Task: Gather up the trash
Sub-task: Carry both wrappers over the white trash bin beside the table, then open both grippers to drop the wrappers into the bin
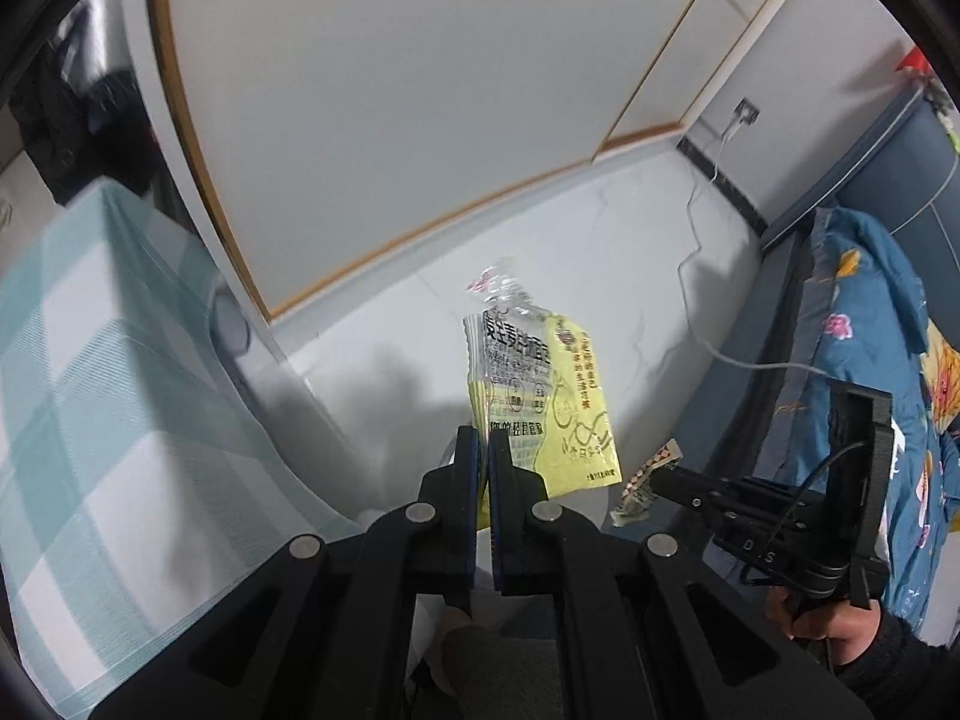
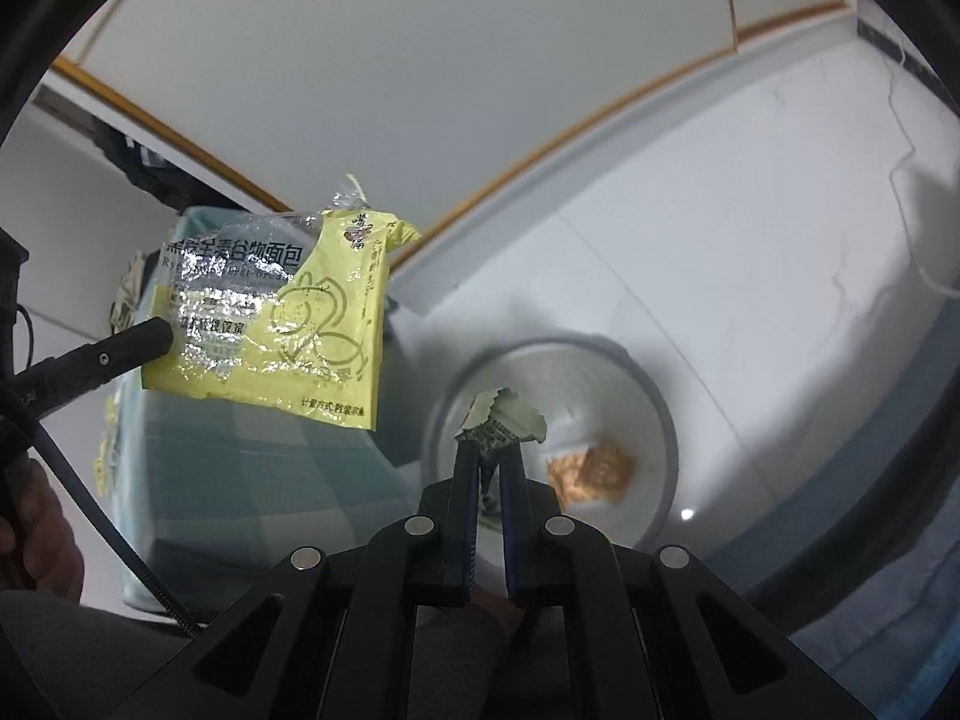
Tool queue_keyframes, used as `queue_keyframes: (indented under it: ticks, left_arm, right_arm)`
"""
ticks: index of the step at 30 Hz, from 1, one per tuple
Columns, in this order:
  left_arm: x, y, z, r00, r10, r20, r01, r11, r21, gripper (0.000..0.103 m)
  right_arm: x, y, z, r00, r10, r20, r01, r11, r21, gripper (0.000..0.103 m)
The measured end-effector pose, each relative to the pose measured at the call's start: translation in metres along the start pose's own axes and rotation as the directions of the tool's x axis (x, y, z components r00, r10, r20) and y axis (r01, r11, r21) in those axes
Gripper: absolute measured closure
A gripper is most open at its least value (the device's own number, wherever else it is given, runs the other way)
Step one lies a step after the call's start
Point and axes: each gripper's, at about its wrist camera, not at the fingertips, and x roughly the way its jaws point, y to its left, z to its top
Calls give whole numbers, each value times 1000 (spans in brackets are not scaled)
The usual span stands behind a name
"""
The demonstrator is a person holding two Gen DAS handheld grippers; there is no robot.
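White floor tiles (image 2: 750, 276) run below both grippers. Left gripper (image 1: 483, 450) pinches a yellow bread bag (image 1: 540, 396) (partly clear plastic) by its lower edge; right gripper (image 2: 486, 456) clamps a torn wrapper (image 2: 510, 420). Beyond it, at one o'clock, a grey bin (image 2: 666, 414) holds a brown wrapper (image 2: 591, 471).

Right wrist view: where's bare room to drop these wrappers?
The bin is mostly bare inside, only an orange wrapper at the bottom. White floor is free between the bin and wall trim. It is crowded left, by the checked cover behind the yellow bread bag.
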Motion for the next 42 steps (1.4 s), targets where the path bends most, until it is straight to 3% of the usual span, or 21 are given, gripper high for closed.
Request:
queue_keyframes:
  ticks: [10,16,19,21,23,32,38,41,42]
  left_arm:
    - [50,-12,-2,993,-7,-120,5,1000,-14,103]
    - [69,-19,-7,983,-1,-183,4,1000,20,103]
    - [75,-21,-9,979,-4,-206,9,1000,22,103]
    - [79,-22,-10,976,-4,-219,11,1000,27,103]
    - [84,-24,-11,972,5,-234,5,999,44,103]
    - [112,-36,-20,944,64,-324,-22,991,132,103]
    - [117,-41,-23,928,90,-360,-23,982,188,103]
    - [116,-39,-23,930,89,-356,-24,983,184,95]
    - [115,-39,-23,931,88,-355,-25,984,178,83]
  right_arm:
    - [31,-18,-6,994,-22,-106,28,998,59,94]
    - [9,-17,0,998,-46,-39,48,996,79,93]
    - [-3,-16,0,999,-51,8,50,995,91,86]
    - [-7,-20,1,998,-57,30,54,994,95,76]
    - [-10,-24,1,997,-60,50,55,994,96,74]
    - [-23,-26,5,994,-76,74,68,992,104,72]
    - [-23,-26,3,995,-82,64,74,990,119,63]
    - [-25,-26,0,995,-83,61,76,990,117,57]
    - [-25,-26,0,995,-85,60,78,990,120,52]
